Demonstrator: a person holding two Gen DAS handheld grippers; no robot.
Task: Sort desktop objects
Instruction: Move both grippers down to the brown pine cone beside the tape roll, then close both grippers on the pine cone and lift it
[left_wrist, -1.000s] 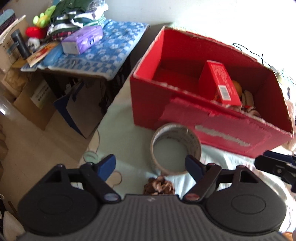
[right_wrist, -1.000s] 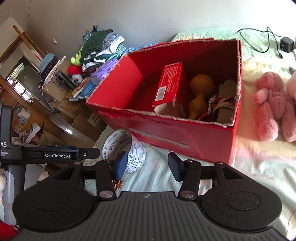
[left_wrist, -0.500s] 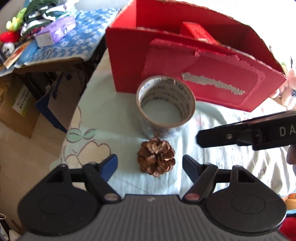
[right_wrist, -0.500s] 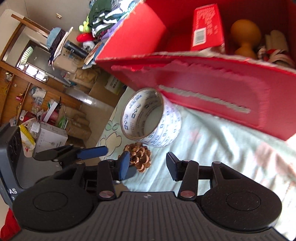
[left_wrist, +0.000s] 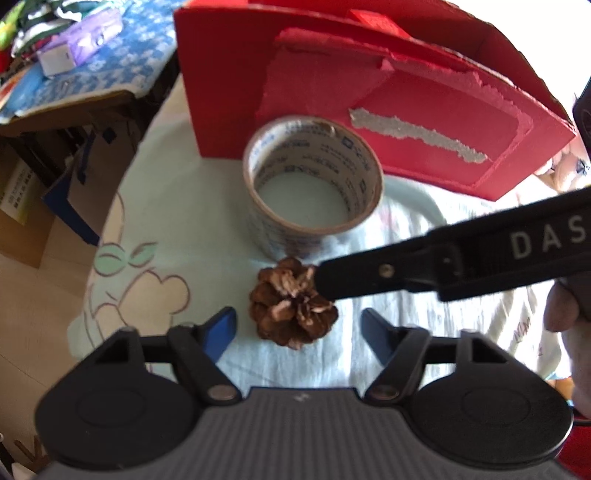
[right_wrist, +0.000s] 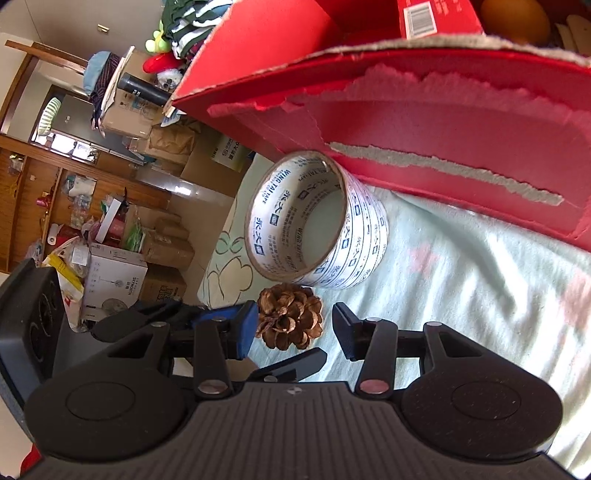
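Observation:
A brown pine cone (left_wrist: 293, 302) (right_wrist: 290, 317) lies on the pale green sheet (left_wrist: 177, 206), just in front of a roll of printed packing tape (left_wrist: 314, 188) (right_wrist: 314, 221). Behind the tape stands the red cardboard box (left_wrist: 369, 92) (right_wrist: 443, 129). My left gripper (left_wrist: 299, 326) points steeply down over the cone. Its jaws are closing with the cone between them, and the pads are clear of it. My right gripper (right_wrist: 293, 328) is open, its fingertips flanking the cone. One of its black fingers (left_wrist: 406, 273) crosses the left wrist view and reaches the cone's upper right edge.
The sheet's edge drops off at the left toward the floor and cardboard boxes (right_wrist: 162, 251). A side table with a blue patterned cloth (left_wrist: 122, 62) holds a purple box (left_wrist: 85, 48). A small red carton (right_wrist: 436, 14) sits in the red box. A hand (left_wrist: 569, 314) shows at the right.
Both grippers have sunk and tilted down onto the pine cone, which now sits between their fingertips. The left jaws have narrowed. The right gripper's finger has slid in toward the cone.

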